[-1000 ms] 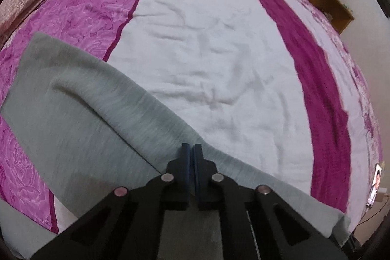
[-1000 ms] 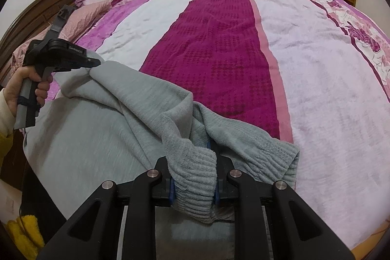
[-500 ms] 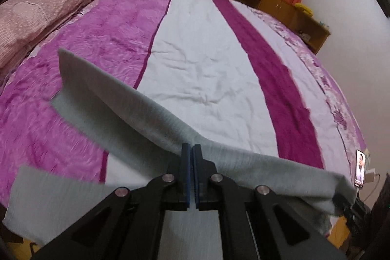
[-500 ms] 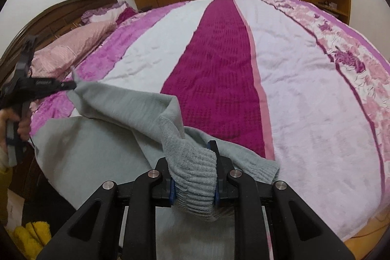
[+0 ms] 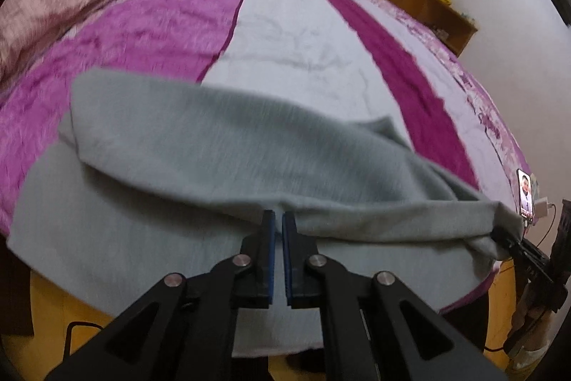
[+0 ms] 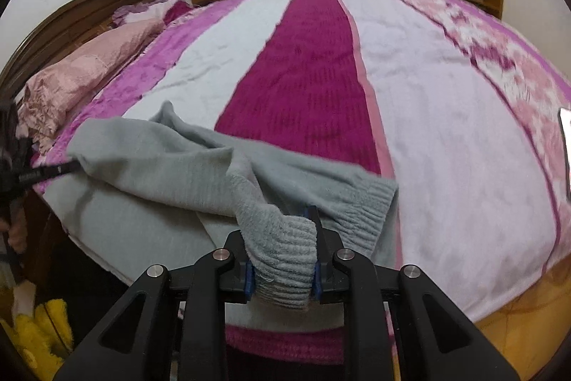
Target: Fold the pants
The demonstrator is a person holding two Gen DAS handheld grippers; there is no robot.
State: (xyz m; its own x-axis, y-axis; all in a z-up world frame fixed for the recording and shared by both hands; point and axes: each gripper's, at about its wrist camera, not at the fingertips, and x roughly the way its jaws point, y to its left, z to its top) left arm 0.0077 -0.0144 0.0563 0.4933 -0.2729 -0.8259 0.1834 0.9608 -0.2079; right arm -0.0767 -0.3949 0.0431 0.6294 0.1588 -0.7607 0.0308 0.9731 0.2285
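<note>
the grey pants [image 5: 221, 145] hang stretched between both grippers, long way running side to side, over the near edge of the bed [image 5: 307, 34]. the left gripper [image 5: 278, 220] pinches a thin edge tight. the right gripper [image 6: 282, 259] squeezes the ribbed cuff [image 6: 285, 259]. a second ago the cloth lay lower and flatter; now more is folded over.
</note>
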